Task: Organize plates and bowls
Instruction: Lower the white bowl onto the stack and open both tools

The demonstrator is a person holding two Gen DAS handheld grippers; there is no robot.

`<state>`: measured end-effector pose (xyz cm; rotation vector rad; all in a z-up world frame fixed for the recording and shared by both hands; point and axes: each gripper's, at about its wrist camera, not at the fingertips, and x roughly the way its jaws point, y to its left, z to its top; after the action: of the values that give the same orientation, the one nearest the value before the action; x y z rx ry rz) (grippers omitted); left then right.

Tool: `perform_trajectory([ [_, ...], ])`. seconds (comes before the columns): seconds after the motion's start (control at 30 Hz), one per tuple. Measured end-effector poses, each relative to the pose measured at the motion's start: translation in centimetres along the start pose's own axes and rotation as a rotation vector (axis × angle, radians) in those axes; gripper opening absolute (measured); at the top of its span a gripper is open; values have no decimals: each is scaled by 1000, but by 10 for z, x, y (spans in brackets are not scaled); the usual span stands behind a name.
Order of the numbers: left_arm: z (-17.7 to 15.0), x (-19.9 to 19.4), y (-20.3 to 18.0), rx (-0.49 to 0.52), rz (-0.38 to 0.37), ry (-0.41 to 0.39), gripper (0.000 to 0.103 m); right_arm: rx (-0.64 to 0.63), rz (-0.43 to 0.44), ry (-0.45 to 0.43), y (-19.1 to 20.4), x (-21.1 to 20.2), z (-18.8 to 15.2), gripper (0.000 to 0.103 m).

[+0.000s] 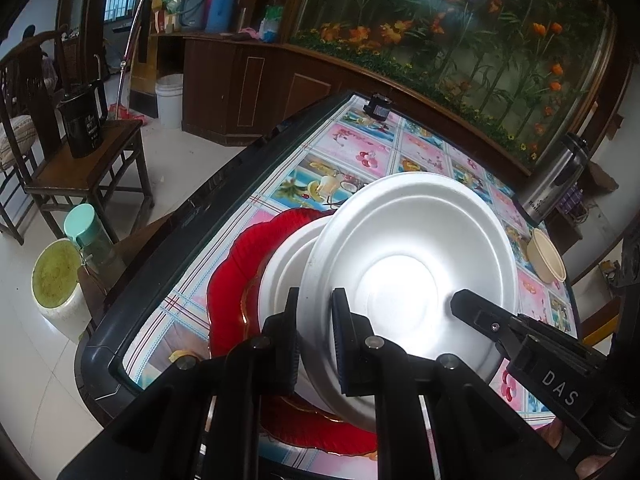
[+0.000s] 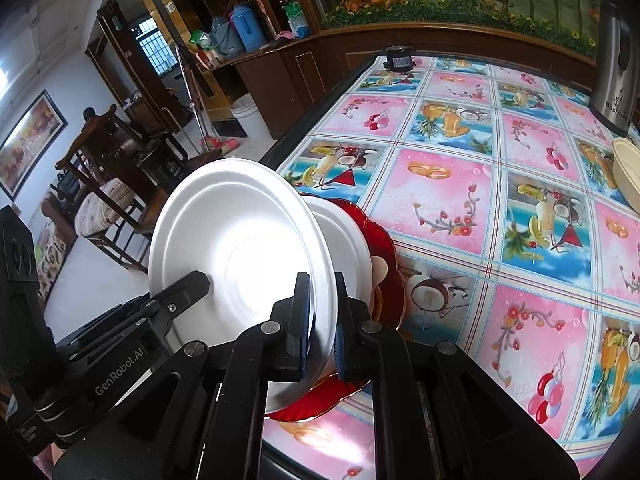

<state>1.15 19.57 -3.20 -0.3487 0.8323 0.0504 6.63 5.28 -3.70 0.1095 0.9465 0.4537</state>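
A white plate [image 1: 408,264] is held tilted above a stack: a second white plate [image 1: 288,264] lying on a red scalloped plate [image 1: 236,264]. My left gripper [image 1: 316,304] is shut on the white plate's left rim. My right gripper [image 2: 322,292] is shut on the same plate [image 2: 236,248] at its right rim. In the right wrist view the lower white plate [image 2: 348,248] and the red plate [image 2: 384,248] sit just behind it. Each gripper shows in the other's view, the right gripper [image 1: 472,304] in the left wrist view and the left gripper [image 2: 188,284] in the right wrist view.
The table [image 2: 460,200] has a fruit-patterned cloth. A cream bowl [image 1: 546,256] sits at the right edge, also in the right wrist view [image 2: 628,172]. A steel thermos [image 1: 556,176] stands behind it. A small black device [image 2: 398,58] sits at the far edge. Chairs [image 1: 88,168] stand left of the table.
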Motion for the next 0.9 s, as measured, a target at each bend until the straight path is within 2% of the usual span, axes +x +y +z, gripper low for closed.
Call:
perform_trajectory([
  [0.23, -1, 8, 3, -4, 3, 25, 13, -43, -67, -14, 4, 9, -3, 11],
  [0.67, 1, 4, 15, -26, 19, 24, 14, -51, -46, 54, 2, 29, -9, 12],
  [0.73, 1, 2, 17, -29, 24, 18, 14, -75, -55, 45, 5, 30, -9, 15],
  [0.87, 0, -1, 21, -38, 26, 9, 14, -144, -62, 15, 16, 28, -12, 29],
  [0.9, 1, -1, 22, -41, 26, 10, 14, -154, -66, 4, 18, 27, -13, 29],
])
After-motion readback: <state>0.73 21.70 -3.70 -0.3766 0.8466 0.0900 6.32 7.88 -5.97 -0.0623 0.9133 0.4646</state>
